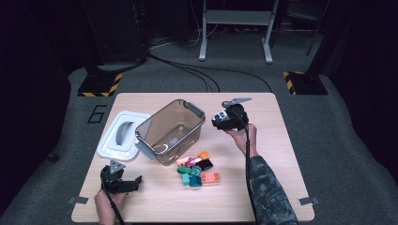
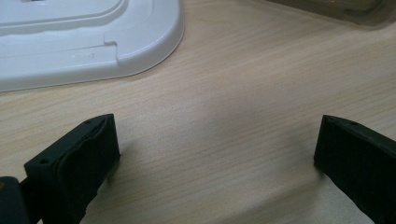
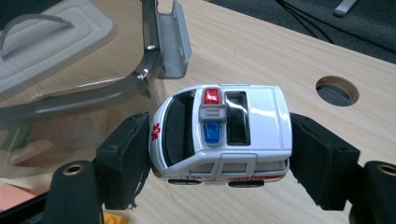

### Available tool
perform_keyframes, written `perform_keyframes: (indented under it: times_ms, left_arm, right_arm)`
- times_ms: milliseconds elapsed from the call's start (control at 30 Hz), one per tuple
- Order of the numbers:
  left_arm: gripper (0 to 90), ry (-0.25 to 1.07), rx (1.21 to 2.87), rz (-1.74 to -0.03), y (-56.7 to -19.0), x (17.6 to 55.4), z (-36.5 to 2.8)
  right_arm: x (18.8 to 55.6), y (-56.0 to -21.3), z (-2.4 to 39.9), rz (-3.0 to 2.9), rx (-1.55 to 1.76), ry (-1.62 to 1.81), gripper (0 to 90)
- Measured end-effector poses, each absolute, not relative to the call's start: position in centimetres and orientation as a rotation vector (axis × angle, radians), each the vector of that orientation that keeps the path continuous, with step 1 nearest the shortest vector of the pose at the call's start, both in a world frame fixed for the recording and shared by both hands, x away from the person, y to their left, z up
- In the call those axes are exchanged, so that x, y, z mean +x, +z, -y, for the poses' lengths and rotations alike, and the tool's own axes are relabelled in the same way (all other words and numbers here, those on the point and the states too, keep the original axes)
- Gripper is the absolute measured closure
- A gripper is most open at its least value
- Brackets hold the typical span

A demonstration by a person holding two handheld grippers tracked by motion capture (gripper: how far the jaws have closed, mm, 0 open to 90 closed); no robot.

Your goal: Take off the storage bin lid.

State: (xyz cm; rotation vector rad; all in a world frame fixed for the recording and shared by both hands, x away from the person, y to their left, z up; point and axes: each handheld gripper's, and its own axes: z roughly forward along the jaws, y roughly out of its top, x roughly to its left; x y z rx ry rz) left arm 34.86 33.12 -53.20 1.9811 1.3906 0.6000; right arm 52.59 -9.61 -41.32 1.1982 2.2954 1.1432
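White toy: a small ambulance [image 3: 219,135] sat clamped nose and tail between the right gripper [image 1: 224,123] fingers [image 3: 123,158], carried clear of the bench [image 1: 263,197], just beside the hinged latch on the near end of the bin.
Landmark: a clear plastic bin [image 1: 171,129] stood open and tilted near the middle of the bench; every place below was taken from it.
Step in hand: it looked like a carry of the ambulance over to the bin for dropping in.
Doing it well: the toy needed to clear the bin's rim and latch [image 3: 170,42] before any descent, the wrist to stay steady so the smooth body did not slip from the pads, and the release to come low inside the bin, not from high above it.
Right hand pose: the hand [image 1: 244,136] was raised beside the bin's right end, forearm stretched forward, gripper aimed at the bin.
Left gripper: it [image 1: 123,183] rested low on the bench in front of the bin's left end, fingers [image 2: 77,168] wide apart and empty.
Lid: white, lying flat [image 1: 119,136] to the left of the bin.
Bricks: a coloured cluster [image 1: 197,171] lay just in front of the bin.
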Motion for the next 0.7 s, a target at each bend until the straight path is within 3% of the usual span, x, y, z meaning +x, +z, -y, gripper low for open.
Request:
perform_keyframes:
  times_ms: [700]
  left_arm:
    - [0.0, 0.599, 1.981, -1.391, -53.2, 34.9, -33.1]
  right_arm:
    - [53.8, -36.1, 6.9, -2.285, 1.093, 1.195, 25.4]
